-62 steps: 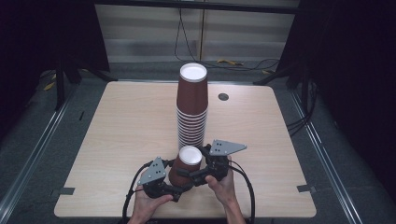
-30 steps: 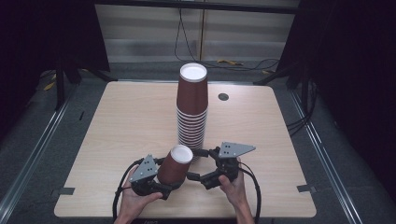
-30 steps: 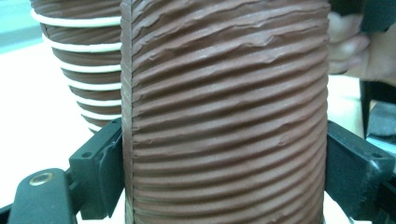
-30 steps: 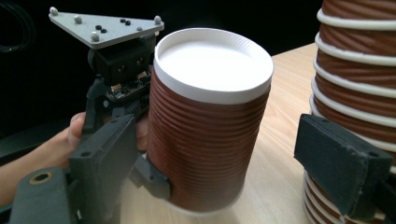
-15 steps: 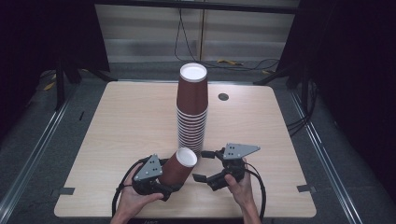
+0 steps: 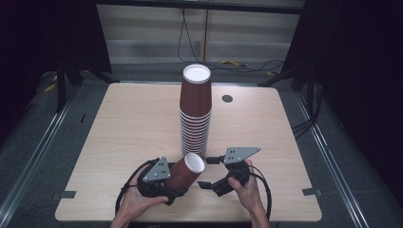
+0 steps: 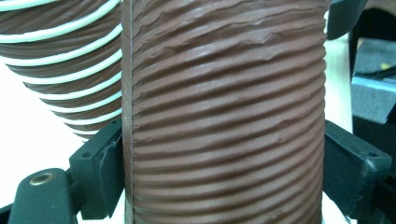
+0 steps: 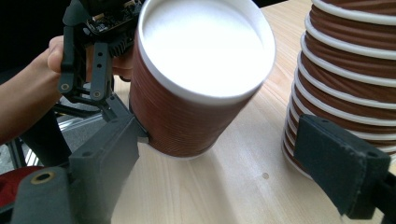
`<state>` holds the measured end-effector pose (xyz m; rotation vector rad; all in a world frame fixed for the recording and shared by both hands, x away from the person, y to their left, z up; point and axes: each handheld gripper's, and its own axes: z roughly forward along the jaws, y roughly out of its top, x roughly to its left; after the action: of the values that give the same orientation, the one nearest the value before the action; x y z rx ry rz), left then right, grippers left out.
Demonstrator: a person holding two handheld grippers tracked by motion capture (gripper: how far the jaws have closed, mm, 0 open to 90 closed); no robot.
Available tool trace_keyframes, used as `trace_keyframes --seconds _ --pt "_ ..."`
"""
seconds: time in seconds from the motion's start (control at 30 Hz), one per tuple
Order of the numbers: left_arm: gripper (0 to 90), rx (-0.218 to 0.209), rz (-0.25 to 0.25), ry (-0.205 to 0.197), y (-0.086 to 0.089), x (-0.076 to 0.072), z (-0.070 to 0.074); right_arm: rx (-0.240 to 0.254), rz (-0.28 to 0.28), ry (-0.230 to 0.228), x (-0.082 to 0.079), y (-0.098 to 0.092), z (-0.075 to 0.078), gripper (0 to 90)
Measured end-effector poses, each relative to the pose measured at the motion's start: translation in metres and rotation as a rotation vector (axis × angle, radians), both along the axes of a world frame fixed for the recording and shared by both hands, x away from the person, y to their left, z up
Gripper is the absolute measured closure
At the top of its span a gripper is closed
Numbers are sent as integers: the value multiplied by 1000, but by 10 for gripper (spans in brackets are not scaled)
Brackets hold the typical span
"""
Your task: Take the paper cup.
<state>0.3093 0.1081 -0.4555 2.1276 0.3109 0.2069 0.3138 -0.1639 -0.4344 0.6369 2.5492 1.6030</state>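
The single brown ribbed paper cup with a white inside [image 6: 186,172] sits tilted in the left gripper [image 6: 159,179] near the front edge of the pale wooden surface [image 6: 119,133], its mouth turned toward the tall stack of matching brown paper cups [image 6: 195,114] just behind it. It looks light and thin-walled, easy to crush, though the ribbing should give the pads good purchase; the mid-wall is the sensible place to hold it, gently, away from the soft rim. The left jaws have just been closing and now clamp the cup's wall from both sides, as the left gripper view shows up close, along with slight wrinkling in the ribs. The right gripper [image 6: 223,173] stands with its jaws spread and empty just beside the cup. The right gripper view reveals the white interior, while the high view gives the whole layout.
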Motion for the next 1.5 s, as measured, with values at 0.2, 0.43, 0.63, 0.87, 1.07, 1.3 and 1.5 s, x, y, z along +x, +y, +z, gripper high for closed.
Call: trace_keyframes --seconds 0.2,0.43,0.63,0.87,1.07,1.3,1.5 --pt "142 32 -2 2 -2 2 3 -46 4 3 0 -1 0 141" --pt "143 88 -13 1 -6 4 4 -97 6 -18 1 -1 -1 166" --pt "143 135 -17 2 -7 7 8 -126 19 3 2 -2 1 155" --pt "143 197 -55 1 -13 9 15 -145 42 4 6 2 4 150" --pt "143 224 -67 12 -16 10 13 -161 64 4 6 3 5 143" --pt "143 287 -91 10 -22 13 15 -239 88 14 8 9 6 172" --pt "143 315 -98 13 -25 13 13 -285 96 6 10 11 8 172"
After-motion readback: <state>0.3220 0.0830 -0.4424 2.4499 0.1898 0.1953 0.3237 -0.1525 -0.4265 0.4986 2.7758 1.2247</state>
